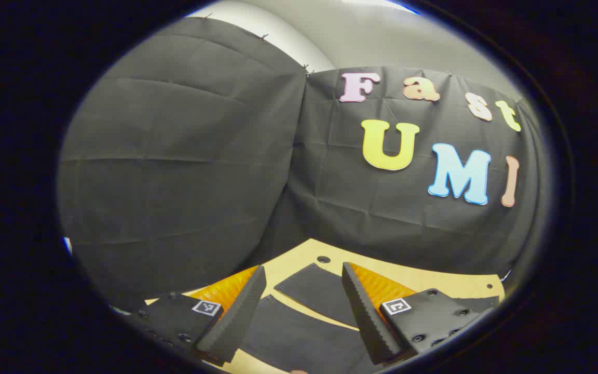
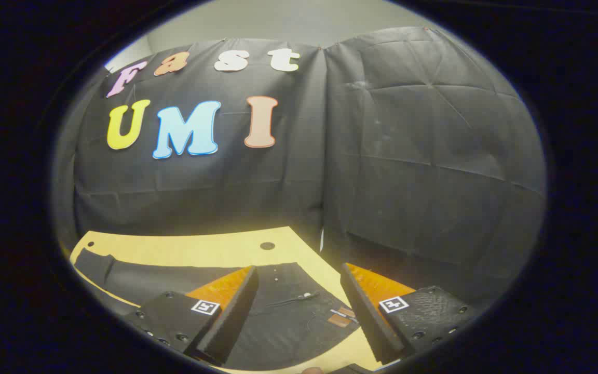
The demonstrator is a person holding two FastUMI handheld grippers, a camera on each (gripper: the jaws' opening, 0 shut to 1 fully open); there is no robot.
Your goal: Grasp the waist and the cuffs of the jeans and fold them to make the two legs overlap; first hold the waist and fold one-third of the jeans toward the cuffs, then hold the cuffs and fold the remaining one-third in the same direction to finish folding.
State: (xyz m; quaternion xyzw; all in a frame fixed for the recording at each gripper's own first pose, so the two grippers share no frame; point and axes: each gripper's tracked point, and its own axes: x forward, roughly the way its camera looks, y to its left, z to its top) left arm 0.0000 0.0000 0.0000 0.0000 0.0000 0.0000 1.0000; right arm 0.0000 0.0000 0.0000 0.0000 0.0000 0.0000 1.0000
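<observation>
The jeans (image 2: 278,311) lie spread flat on the pale wooden surface (image 2: 200,249), a dark pair running along it below the booth's black cloth wall. In the right gripper view the waist end sits toward the surface's far right corner, with what looks like a small leather patch and some stitching between the fingers. In the left gripper view the two cuffs (image 1: 314,291) lie apart with a strip of bare surface (image 1: 434,283) between them, so the legs are not yet overlapped.

The left gripper (image 1: 301,311) hangs above the cuffs with its jaws wide apart and nothing in them. The right gripper (image 2: 299,317) hangs above the waist the same way, wide open and empty.

The trouble I'd expect is in the pickup. Denim lying this flat gives little edge to bite, so a jaw could close on the top layer alone, or skid off and leave a rumple. If one end lifts ahead of the other, the legs may land skewed instead of stacked. The waist also lies near the surface's right edge, so a careless drag could pull it over.
</observation>
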